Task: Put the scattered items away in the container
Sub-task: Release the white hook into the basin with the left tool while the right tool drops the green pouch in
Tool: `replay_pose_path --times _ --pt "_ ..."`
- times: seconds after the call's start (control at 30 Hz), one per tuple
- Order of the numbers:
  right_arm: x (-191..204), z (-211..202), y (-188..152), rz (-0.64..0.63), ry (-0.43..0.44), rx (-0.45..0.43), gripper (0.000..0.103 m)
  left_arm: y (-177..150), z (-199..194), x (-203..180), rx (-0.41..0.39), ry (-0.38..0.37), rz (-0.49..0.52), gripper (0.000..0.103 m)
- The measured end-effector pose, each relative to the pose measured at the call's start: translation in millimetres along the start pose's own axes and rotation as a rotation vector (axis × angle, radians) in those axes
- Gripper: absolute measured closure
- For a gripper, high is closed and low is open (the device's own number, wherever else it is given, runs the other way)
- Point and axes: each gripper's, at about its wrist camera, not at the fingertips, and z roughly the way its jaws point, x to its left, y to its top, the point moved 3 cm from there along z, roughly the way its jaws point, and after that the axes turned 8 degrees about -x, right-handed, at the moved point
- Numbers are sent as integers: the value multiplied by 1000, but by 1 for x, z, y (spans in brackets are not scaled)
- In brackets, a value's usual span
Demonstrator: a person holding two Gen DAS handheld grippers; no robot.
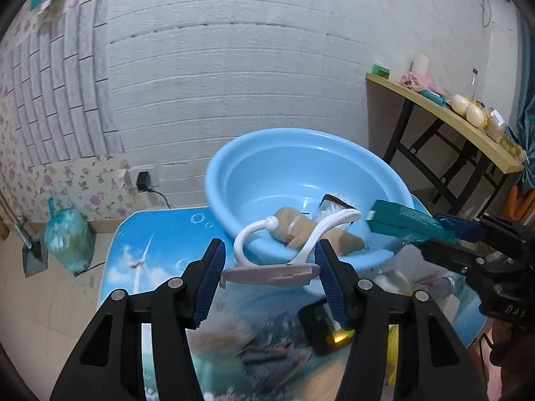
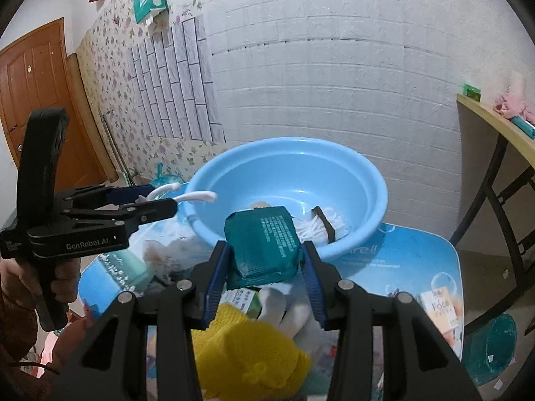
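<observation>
The blue basin [image 2: 291, 167] sits in the middle of the frame on the bench [image 2: 418, 250], with a few items inside. The right gripper [image 2: 264, 267] holds a green packet [image 2: 264, 240] between its fingers before the rim. The left gripper [image 1: 267, 267] carries a white plastic hook [image 1: 267, 272]. I judge both are at the carrying step; next, each must move above the basin and let go.

We observe a white brick-pattern wall [image 2: 334, 67] behind the work area, adjoined on the left by floral wallpaper [image 2: 110, 67] and a brown wooden door [image 2: 33, 100]. A wooden side table [image 1: 444, 117] on black legs stands at right. The floor [image 1: 50, 300] is pale.
</observation>
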Motion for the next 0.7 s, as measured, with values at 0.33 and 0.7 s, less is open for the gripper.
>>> replay_pose_path --times 0.33,0.7 --pt "-23 34 10 41 -33 20 60 6 33 -15 18 1 54 47" --pt "-34 35 1 109 -11 39 54 5 32 -20 23 -4 70 40"
